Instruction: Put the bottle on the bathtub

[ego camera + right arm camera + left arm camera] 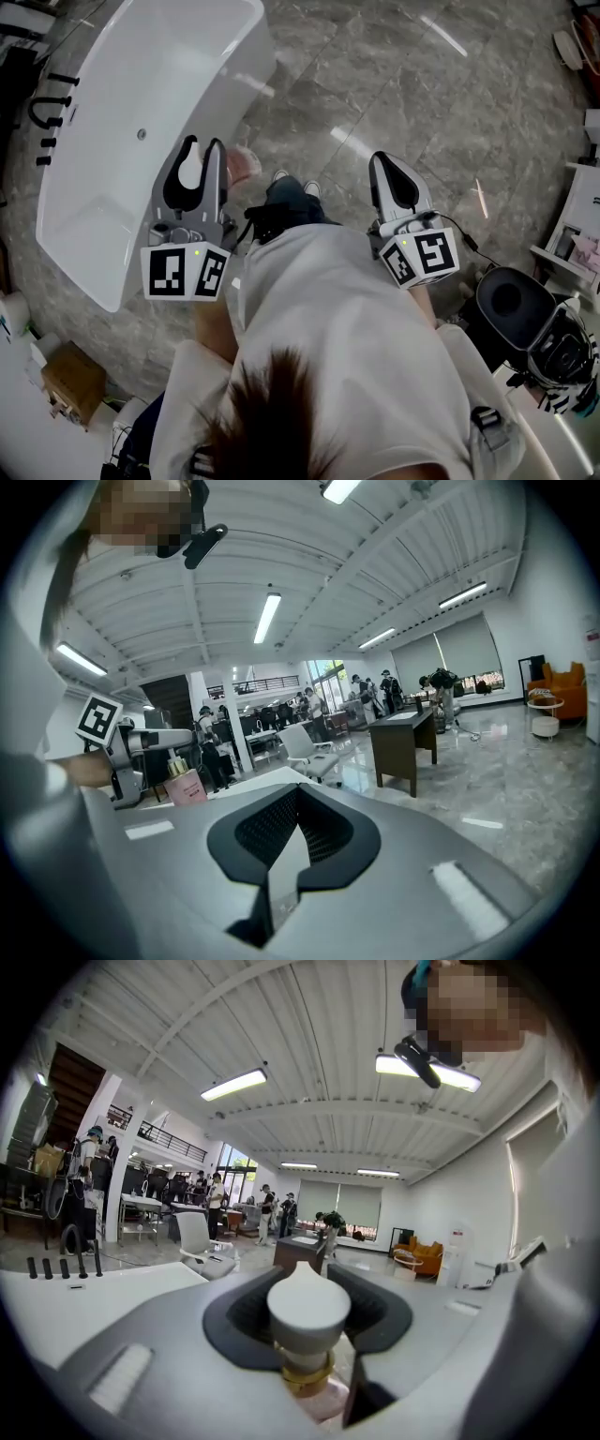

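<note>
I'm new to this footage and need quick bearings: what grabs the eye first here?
A large white bathtub fills the upper left of the head view. The left claw grips a pink, white-capped bottle beside the tub; the right claw is shut and empty.

Our right gripper (298,794): jaws together, nothing btwn them. At far left we see the left gripper (173,747) w/ its marker cube (98,719), gripping a pink bottle (187,787) by the top; gold collar shows. Beyond: white office chair (302,747), dark desk (405,735), glossy marble floor (525,789), ppl (384,688) standing in bkgd, strip lights (268,617) overhead.
</note>
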Motion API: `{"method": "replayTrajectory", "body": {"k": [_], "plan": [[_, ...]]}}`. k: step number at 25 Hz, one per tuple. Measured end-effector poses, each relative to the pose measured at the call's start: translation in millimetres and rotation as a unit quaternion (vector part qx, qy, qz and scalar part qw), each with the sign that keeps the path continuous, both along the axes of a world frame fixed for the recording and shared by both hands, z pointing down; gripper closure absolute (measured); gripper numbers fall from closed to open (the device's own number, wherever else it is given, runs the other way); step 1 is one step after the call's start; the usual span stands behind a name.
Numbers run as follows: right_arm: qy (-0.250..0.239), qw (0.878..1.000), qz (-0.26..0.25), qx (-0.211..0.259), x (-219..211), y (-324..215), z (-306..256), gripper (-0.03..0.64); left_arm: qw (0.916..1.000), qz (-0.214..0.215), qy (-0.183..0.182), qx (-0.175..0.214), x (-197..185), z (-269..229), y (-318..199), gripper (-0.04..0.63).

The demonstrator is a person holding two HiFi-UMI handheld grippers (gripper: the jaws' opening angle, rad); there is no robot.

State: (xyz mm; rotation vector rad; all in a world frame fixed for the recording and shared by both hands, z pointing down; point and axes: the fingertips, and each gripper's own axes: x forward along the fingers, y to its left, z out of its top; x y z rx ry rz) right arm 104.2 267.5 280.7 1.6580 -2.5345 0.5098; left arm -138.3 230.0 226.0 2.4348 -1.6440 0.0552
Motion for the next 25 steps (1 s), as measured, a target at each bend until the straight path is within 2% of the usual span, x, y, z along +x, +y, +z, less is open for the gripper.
{"method": "replayTrajectory", "body": {"k": [13,19,25], "plan": [[-0.003,1.000,0.006,-0.028,4.2,-35.1,9.2,0.620,0.9998,0.005,-0.004,-0.018,2.6,6.3,-42.8,0.405],[0.003,0.999,0.011,-0.033,-9.2,-78.2,11.5,0.620,0.9996,0.013,0.001,-0.026,-8.0,17.0,-84.9,0.405],[0.004,0.999,0.019,-0.028,-31.6,-127.8,6.9,0.620,0.9993,0.025,-0.011,-0.027,-26.3,22.2,-132.4,0.405]]}}
